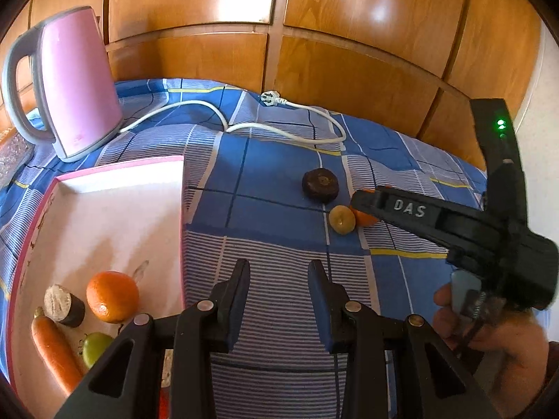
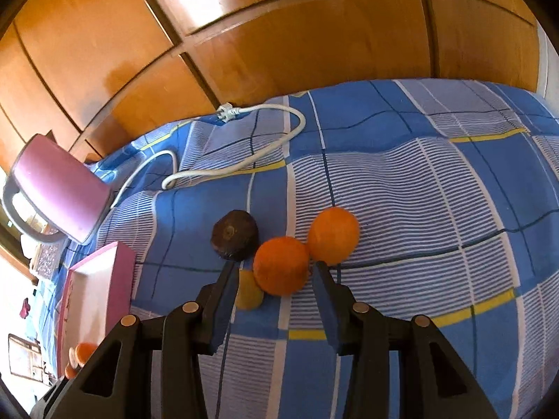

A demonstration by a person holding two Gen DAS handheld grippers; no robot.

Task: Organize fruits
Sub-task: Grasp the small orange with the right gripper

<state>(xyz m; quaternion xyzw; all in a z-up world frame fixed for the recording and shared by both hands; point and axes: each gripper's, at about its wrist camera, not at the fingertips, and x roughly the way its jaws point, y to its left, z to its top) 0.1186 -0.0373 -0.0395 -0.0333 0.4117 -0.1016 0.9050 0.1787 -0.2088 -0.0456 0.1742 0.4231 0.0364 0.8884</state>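
On the blue checked cloth lie a dark brown fruit (image 2: 236, 239), two oranges (image 2: 281, 265) (image 2: 333, 235) and a small yellow fruit (image 2: 248, 293) half hidden by a finger. My right gripper (image 2: 275, 265) is open, its fingertips on either side of the nearer orange without pressing it. Seen from the left wrist, the right gripper (image 1: 363, 202) reaches over the orange (image 1: 367, 218) beside the yellow fruit (image 1: 341, 220). My left gripper (image 1: 279, 263) is open and holds nothing, over the cloth right of the pink box (image 1: 122, 166). The box holds an orange (image 1: 112, 296), a carrot (image 1: 56, 352) and a green fruit (image 1: 96, 347).
A pink kettle (image 1: 77, 87) stands at the back left, and its white cable (image 1: 279, 127) loops across the cloth behind the fruit. Wooden panels close off the back. A brown cut piece (image 1: 64, 305) also lies in the box. A hand (image 1: 489, 331) holds the right gripper.
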